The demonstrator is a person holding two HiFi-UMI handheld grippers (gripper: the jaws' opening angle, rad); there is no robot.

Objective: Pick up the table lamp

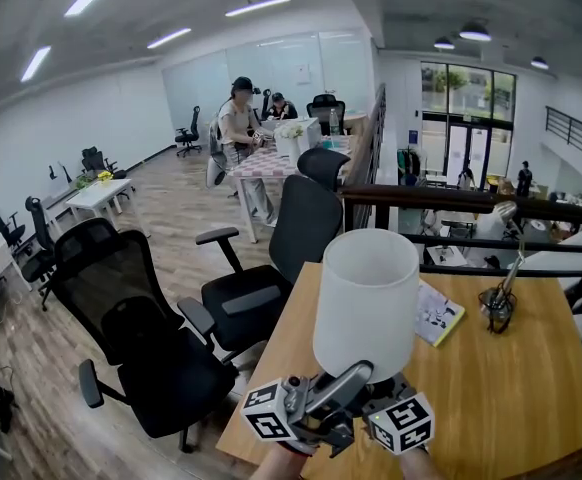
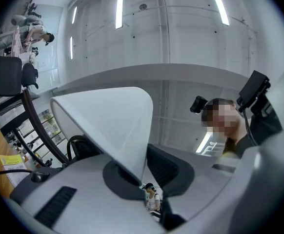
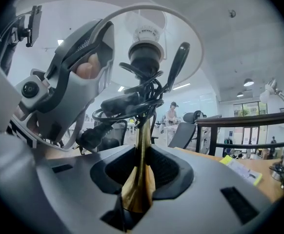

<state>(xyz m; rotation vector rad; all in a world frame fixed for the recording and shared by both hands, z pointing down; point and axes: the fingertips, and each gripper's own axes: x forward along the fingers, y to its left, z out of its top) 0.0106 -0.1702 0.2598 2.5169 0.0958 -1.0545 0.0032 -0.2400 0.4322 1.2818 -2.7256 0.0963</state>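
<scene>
The table lamp (image 1: pixel 366 303) is held over the near end of the worktop (image 1: pixel 511 388). The left gripper (image 2: pixel 144 179) pinches the rim of its white shade (image 2: pixel 112 126), and the right gripper (image 3: pixel 138 199) squeezes its gold stem (image 3: pixel 142 145). The lifting step looks begun; next, both should go up together to keep it straight.

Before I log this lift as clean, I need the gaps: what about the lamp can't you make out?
Lamp base: head view, hidden under the shade, left gripper and right gripper; right gripper view, the stem vanishes between the jaws.
Gap between base and table: shown in no view.
</scene>
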